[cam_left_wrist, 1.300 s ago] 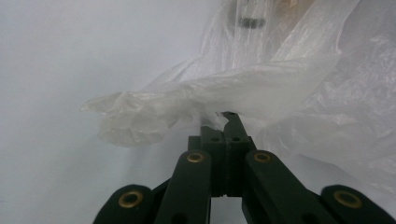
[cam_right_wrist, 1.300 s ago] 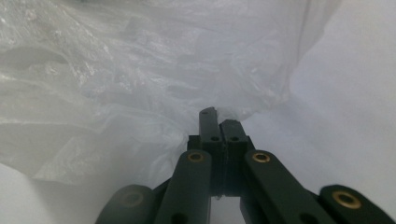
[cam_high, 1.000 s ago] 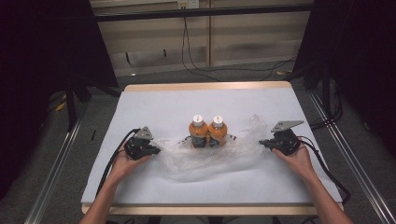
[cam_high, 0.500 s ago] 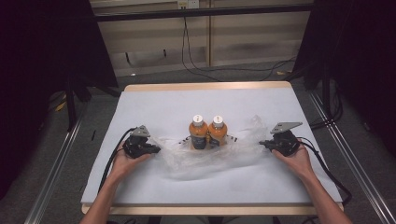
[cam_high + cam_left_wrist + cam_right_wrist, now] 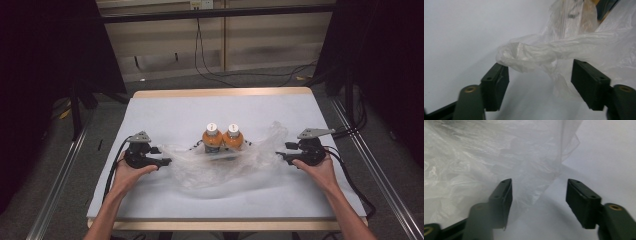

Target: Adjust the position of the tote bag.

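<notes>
Two orange bottles with white caps (image 5: 212, 137) (image 5: 233, 137) stand side by side mid-table, in a crumpled clear plastic bag (image 5: 220, 167). My left gripper (image 5: 166, 161) lies at the bag's left end and my right gripper (image 5: 280, 155) at its right end. Both have just been opening their jaws. In the left gripper view the gripper (image 5: 540, 80) is open, and a twisted bag corner (image 5: 524, 56) hangs loose between the pads. In the right gripper view the gripper (image 5: 539, 195) is open too, with a thin bag flap (image 5: 534, 177) slack between its jaws.
The table (image 5: 170, 107) has a white cover and a wooden rim. Cables trail from each gripper toward the near corners. Metal rails run along both sides of the table. More cables lie on the floor behind it.
Both grippers have opened and let go of the bag's ends. The hands have stayed where they were, and the bottles have not moved.
</notes>
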A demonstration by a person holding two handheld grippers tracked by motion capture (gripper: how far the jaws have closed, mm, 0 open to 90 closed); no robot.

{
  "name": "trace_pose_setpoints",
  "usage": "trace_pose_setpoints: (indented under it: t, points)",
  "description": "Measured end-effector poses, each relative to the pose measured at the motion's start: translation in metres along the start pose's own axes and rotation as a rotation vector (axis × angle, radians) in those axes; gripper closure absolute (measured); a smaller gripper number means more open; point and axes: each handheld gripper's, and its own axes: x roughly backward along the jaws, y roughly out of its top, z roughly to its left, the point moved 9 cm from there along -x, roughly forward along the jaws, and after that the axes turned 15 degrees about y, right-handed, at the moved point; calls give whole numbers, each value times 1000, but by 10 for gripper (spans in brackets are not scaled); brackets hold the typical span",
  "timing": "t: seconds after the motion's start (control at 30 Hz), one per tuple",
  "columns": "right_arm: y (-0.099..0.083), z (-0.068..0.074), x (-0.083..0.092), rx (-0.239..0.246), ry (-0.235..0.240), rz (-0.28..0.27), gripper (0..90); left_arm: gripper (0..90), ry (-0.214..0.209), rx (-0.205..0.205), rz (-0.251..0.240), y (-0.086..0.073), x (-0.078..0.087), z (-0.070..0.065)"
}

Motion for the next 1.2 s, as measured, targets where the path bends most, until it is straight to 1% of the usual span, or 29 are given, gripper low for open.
trace_pose_setpoints:
  t: [0.07, 0.1, 0.13, 0.17, 0.2, 0.27, 0.4, 0.43, 0.47, 0.5, 0.57, 0.6, 0.63, 0.67, 0.7, 0.73, 0.8, 0.83, 0.87, 0.9, 0.93, 1.0, 1.03, 1.07, 1.1, 1.13, 1.17, 1.2]
  points:
    - [3, 2, 4, -1, 7, -21, 313, 234, -6, 20, -34, 4, 6, 4]
    - [4, 3, 7, -6, 8, -31, 282, 226, -5, 25, -46, 5, 9, 6]
    - [6, 3, 9, -8, 4, -46, 253, 219, -10, 40, -58, 6, 12, 7]
    - [8, 4, 12, -10, 5, -57, 242, 210, -18, 49, -69, 6, 16, 9]
    - [9, 4, 15, -7, 1, -66, 230, 203, -20, 53, -78, 7, 19, 11]
    - [12, 5, 20, -6, -4, -78, 193, 174, -21, 76, -107, 8, 26, 16]
    - [18, 6, 30, -6, -14, -110, 182, 161, -20, 96, -164, 13, 40, 24]
    - [19, 7, 32, -5, -17, -114, 181, 150, -12, 101, -181, 16, 43, 24]
    - [22, 8, 34, 3, -28, -120, 180, 134, -12, 101, -181, 16, 43, 24]
    - [24, 9, 36, 10, -31, -125, 181, 133, -10, 78, -186, 18, 46, 23]
    - [30, 11, 41, 16, -31, -147, 185, 135, -19, 61, -193, 22, 46, 16]
    - [32, 13, 42, 16, -29, -151, 190, 143, -14, 47, -187, 23, 44, 13]
    - [34, 14, 44, 20, -31, -154, 195, 159, -12, 22, -173, 23, 43, 10]
    - [37, 16, 46, 23, -30, -164, 207, 184, -10, 10, -166, 25, 42, 6]
    - [39, 18, 47, 28, -28, -172, 231, 247, -1, -4, -159, 26, 41, 2]
    - [41, 20, 49, 31, -21, -171, 275, 352, 3, -10, -156, 27, 41, 0]
    - [44, 25, 49, 42, -10, -160, 326, 416, -26, -19, -161, 31, 42, -8]
    - [46, 28, 48, 48, 0, -162, 378, 496, -48, -37, -175, 34, 44, -13]
    - [48, 31, 48, 60, 10, -167, 434, 546, -68, -42, -180, 37, 45, -18]
    - [51, 34, 47, 71, 25, -171, 466, 567, -86, -41, -185, 41, 47, -23]
    - [53, 37, 45, 76, 30, -168, 496, 578, -93, -46, -192, 44, 47, -27]
    - [57, 44, 40, 92, 54, -161, 591, 617, -72, -72, -181, 49, 45, -34]
    - [58, 47, 36, 93, 65, -150, 611, 640, -82, -87, -176, 51, 42, -38]
    - [60, 50, 32, 104, 77, -138, 650, 648, -90, -93, -177, 54, 38, -42]
    - [61, 53, 28, 114, 90, -123, 682, 668, -98, -105, -160, 54, 34, -45]
    - [62, 56, 24, 126, 101, -111, 703, 686, -102, -123, -147, 55, 28, -49]
    - [63, 58, 19, 132, 114, -101, 726, 705, -98, -144, -134, 56, 23, -51]
    - [64, 61, 15, 142, 123, -89, 733, 730, -113, -146, -127, 56, 18, -54]
